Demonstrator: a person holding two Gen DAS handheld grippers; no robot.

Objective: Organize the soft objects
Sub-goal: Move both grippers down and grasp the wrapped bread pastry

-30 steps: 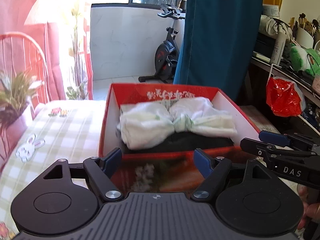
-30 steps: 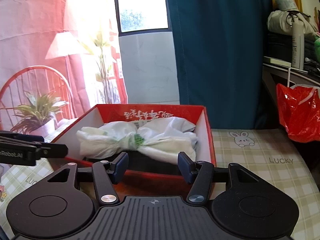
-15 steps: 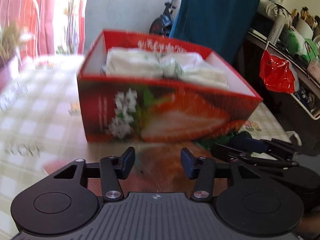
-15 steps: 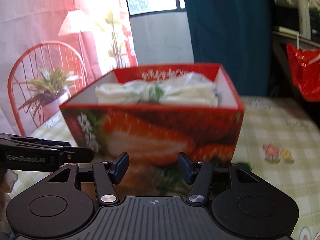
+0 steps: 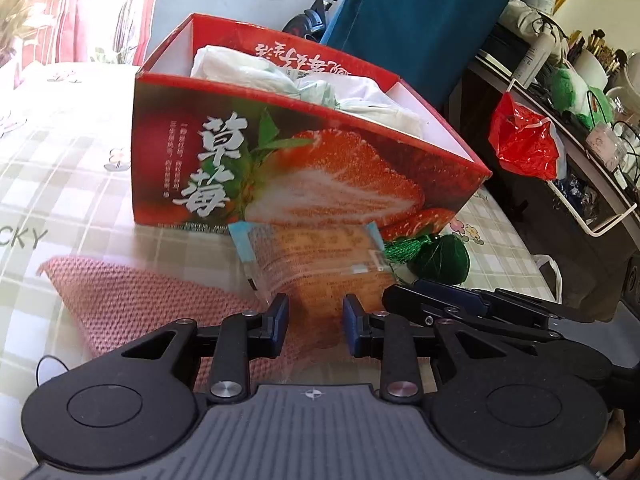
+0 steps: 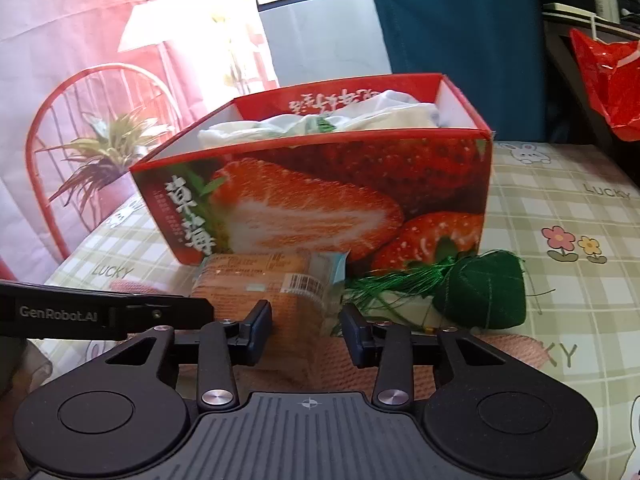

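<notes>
A red strawberry-print box (image 5: 304,168) (image 6: 320,196) holds white soft bundles (image 5: 304,80) (image 6: 320,122). In front of it a clear-wrapped orange packet (image 5: 320,264) (image 6: 272,280) lies on a pink knitted cloth (image 5: 152,300) (image 6: 512,350), with a green tasselled pouch (image 5: 438,258) (image 6: 480,294) to its right. My left gripper (image 5: 316,324) is open, its fingers on either side of the packet's near end. My right gripper (image 6: 306,330) is open, just before the packet. Each gripper shows in the other's view.
The checked tablecloth (image 6: 560,216) covers the table. A red plastic bag (image 5: 524,140) hangs from a cluttered shelf at right. A potted plant (image 6: 104,152) and red chair (image 6: 80,92) stand behind at left. A teal curtain (image 6: 452,16) hangs behind.
Both grippers have dropped from above the box down and back to table level in front of it. The packet, cloth and pouch have come into view. Both stay open.
</notes>
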